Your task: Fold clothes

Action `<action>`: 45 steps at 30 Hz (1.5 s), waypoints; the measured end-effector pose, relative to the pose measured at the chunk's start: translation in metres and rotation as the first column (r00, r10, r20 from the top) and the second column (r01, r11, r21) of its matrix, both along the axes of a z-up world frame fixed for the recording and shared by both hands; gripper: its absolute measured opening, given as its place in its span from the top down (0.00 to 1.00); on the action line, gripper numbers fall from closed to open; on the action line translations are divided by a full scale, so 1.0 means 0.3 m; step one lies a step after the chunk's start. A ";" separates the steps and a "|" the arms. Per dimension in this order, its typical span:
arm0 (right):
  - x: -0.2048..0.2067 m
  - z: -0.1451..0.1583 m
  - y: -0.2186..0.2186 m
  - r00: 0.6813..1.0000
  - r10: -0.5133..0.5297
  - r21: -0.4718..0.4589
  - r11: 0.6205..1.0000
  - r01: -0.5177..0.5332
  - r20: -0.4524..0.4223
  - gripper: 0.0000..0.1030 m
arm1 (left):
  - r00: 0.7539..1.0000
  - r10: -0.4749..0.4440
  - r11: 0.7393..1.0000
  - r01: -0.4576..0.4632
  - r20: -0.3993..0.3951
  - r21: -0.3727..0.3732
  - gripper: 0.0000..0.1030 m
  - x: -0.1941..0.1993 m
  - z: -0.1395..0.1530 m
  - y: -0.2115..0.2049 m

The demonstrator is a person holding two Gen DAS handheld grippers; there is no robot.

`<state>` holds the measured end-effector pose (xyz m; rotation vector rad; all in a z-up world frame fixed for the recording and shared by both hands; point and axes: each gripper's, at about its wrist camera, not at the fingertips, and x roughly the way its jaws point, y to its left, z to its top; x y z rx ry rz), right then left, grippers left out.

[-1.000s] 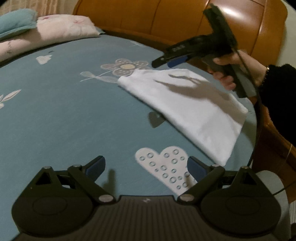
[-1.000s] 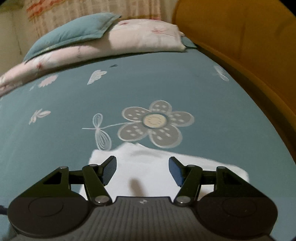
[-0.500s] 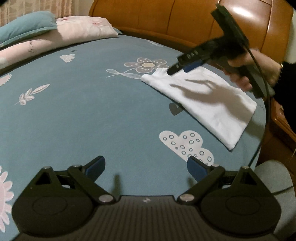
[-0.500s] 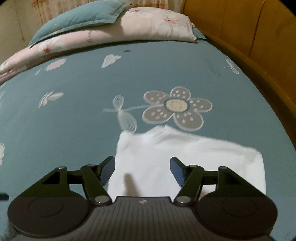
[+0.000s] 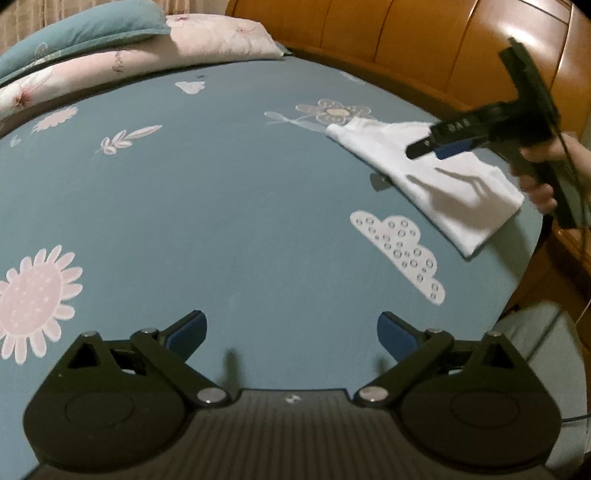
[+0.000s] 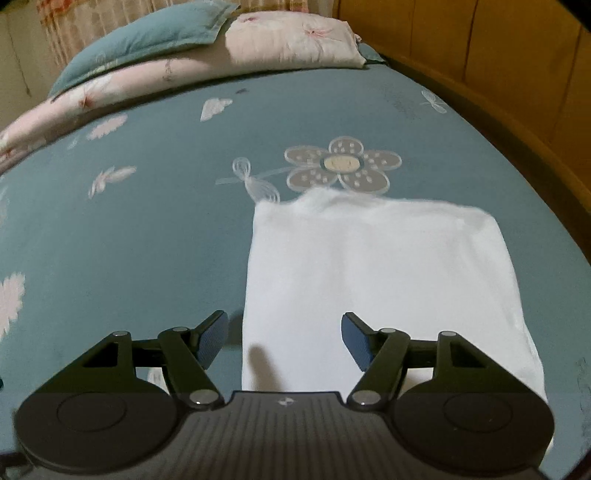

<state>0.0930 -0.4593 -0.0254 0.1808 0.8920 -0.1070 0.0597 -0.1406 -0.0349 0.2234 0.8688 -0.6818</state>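
Lengthwise, folded white garment toward flower print

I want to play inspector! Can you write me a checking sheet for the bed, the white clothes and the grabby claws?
Surface: blue bedsheet printed with flowers and clouds, smooth.
Job's things: white garment, folded into a flat rectangle, lying near the wooden bed frame.
Clutter: nothing seen.
Grippers: left gripper open, over bare sheet; right gripper open, above the garment, holding nothing.
Cables: thin black cable by the hand.
Surroundings: pillow and quilt at the far end.
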 end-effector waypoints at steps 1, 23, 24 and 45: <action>-0.010 -0.013 0.009 1.000 0.001 -0.004 1.000 -0.001 -0.010 0.30 | 1.000 -0.005 1.000 0.005 -0.002 -0.001 0.04 -0.004 0.000 0.001; -0.216 -0.095 0.031 0.995 -0.082 0.098 0.991 0.087 -0.055 0.24 | 0.998 0.042 0.998 -0.040 0.055 -0.038 0.04 -0.046 0.053 0.018; -0.221 -0.092 0.035 0.995 -0.085 0.094 0.992 0.090 -0.050 0.24 | 0.997 0.053 0.997 -0.049 0.064 -0.055 0.04 -0.048 0.063 0.026; -0.619 0.126 0.212 0.970 -0.183 -0.005 0.982 0.186 0.158 0.00 | 0.932 0.055 0.992 -0.009 0.359 -0.127 0.01 -0.143 0.297 -0.150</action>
